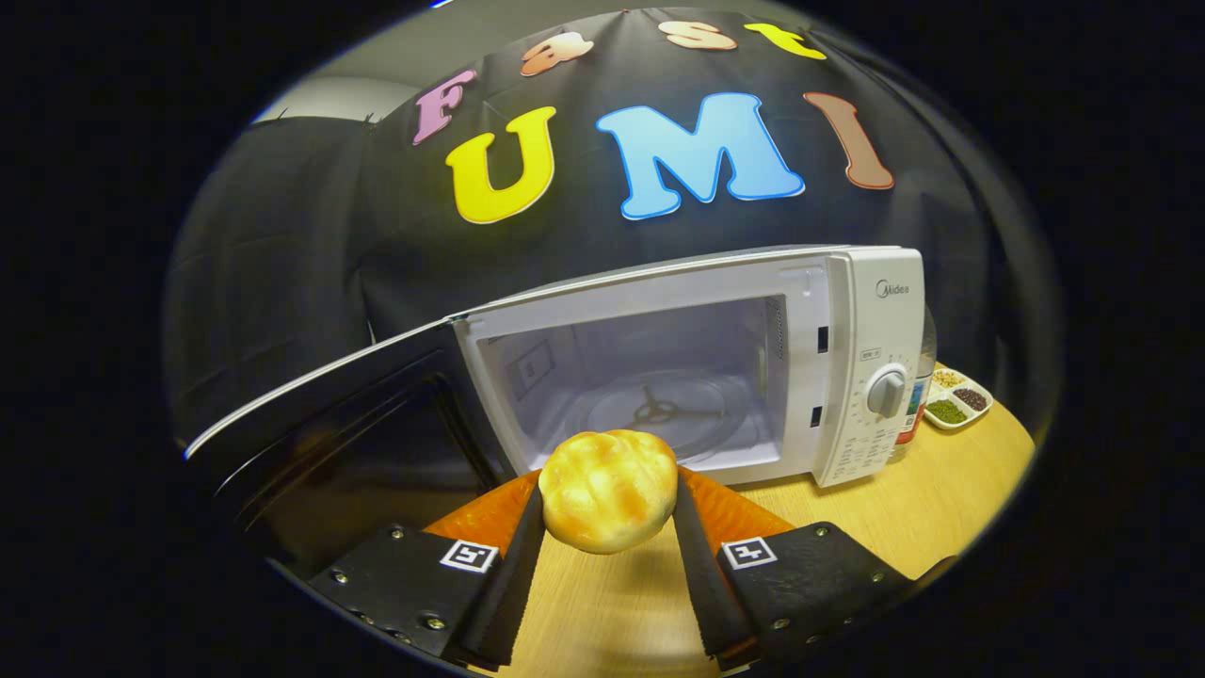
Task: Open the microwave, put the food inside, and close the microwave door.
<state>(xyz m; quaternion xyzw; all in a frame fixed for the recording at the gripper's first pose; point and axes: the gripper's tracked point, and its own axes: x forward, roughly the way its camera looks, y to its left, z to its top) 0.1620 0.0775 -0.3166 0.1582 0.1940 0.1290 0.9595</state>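
Risk first, as seen from the gripper view: you carry the round, golden-brown bread bun (608, 490) pinched between the two fingers of the gripper (609, 513), and it is a soft thing. Squeeze harder and I judge it will dent or tear; ease off and it may slip out and drop onto the pale wooden tabletop (941, 499) below. The white box-shaped microwave (847, 367) stands just ahead with its dark glass door (329, 424) swung wide to the left of the cavity, so the opening is free. The lower sill of the cavity sits close to the height of the bun, so a low approach could knock the bun against it and push it out of your grip. The glass turntable (659, 410) inside is bare, and a bun released too early could roll on it. Off to the right, beyond the control panel, a small white tray of dry seeds (955, 400) rests on the table, well apart from your path.

The bun sits between the jaws near their tips, both fingers pressing on its sides, and it is not yet inside the cavity.
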